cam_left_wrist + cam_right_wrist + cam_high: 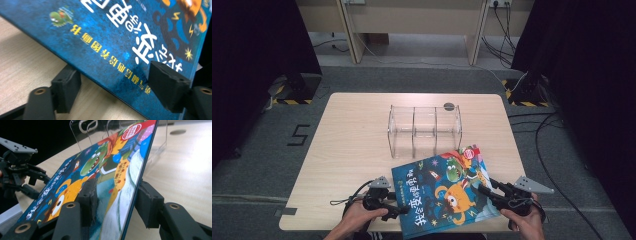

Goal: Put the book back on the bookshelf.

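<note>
Pale wooden desk point(352, 150). Clear three-bay acrylic organizer point(424, 130) mid-desk. Blue illustrated picture book point(442, 192) at near edge, tilted. Right tongs point(113, 202) pinching book edge. Left tongs point(112, 87) spread astride book's other edge.

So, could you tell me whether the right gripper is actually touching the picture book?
Touching. In the right gripper view, the right gripper has one pad pressed on the picture book cover and the other against its underside, clamping its edge.
</note>
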Motion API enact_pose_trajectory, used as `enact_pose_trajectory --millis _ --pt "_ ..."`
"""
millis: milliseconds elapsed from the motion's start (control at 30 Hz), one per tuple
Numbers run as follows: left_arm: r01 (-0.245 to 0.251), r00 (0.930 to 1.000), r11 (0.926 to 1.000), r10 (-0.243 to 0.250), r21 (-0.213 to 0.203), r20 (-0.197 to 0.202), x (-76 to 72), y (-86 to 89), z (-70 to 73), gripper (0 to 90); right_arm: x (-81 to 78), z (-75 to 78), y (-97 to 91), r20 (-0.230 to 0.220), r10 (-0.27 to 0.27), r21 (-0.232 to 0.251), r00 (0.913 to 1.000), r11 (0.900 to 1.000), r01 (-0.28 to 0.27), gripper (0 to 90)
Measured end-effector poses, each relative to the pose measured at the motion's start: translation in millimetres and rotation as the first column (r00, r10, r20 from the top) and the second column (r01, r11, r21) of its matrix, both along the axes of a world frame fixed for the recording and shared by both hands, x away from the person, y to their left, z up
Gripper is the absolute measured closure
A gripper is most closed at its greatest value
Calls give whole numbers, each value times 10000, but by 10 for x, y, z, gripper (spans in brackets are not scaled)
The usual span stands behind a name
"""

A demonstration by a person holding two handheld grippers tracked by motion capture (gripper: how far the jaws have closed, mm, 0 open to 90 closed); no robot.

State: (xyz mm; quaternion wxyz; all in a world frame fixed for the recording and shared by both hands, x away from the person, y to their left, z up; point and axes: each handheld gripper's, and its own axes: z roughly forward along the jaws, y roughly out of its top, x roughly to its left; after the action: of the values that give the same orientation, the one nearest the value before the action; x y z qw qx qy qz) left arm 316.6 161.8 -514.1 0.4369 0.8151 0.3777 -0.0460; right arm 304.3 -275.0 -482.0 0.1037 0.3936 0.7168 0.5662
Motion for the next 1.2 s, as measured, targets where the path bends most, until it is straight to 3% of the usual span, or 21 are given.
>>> enact_pose_trajectory --millis 167,233,333,567,767,833,867,933,1000,1200 --pt "-56 9999 10000 56 8 155 -13 -5 8 322 35 -103 -36 -745 -180 -95 9971 9998 174 534" --pt "-166 9996 9995 173 -285 230 -19 17 27 367 42 -126 -43 -979 -221 -173 9950 9996 205 532" --pt "-112 9989 9980 140 -618 455 -32 16 57 442 65 -185 -59 -1419 -265 -663 9895 9977 172 513" --pt "-198 9977 9954 258 -936 632 -27 27 94 464 79 -231 -45 -1712 -465 -1214 9841 9923 258 487" --pt "-168 9973 9931 249 -1159 688 -14 33 103 477 77 -229 -47 -1712 -468 -1197 9841 9925 264 486" --pt "-49 9983 9885 137 -1512 571 1 49 119 496 79 -231 -56 -1747 -453 -1138 9836 9932 256 485" --pt "-17 9991 9796 101 -2008 408 13 63 127 513 79 -230 -60 -1762 -441 -1091 9834 9937 251 485" --pt "47 9995 9672 33 -2541 312 17 66 140 549 76 -224 -65 -1761 -389 -947 9836 9953 224 484" --pt "149 9988 9672 -25 -2535 492 5 54 169 551 71 -213 -44 -1751 -430 -939 9836 9952 268 481" --pt "145 9987 9676 -19 -2521 503 -3 46 208 553 78 -224 -47 -1902 -466 -784 9806 9964 321 474"
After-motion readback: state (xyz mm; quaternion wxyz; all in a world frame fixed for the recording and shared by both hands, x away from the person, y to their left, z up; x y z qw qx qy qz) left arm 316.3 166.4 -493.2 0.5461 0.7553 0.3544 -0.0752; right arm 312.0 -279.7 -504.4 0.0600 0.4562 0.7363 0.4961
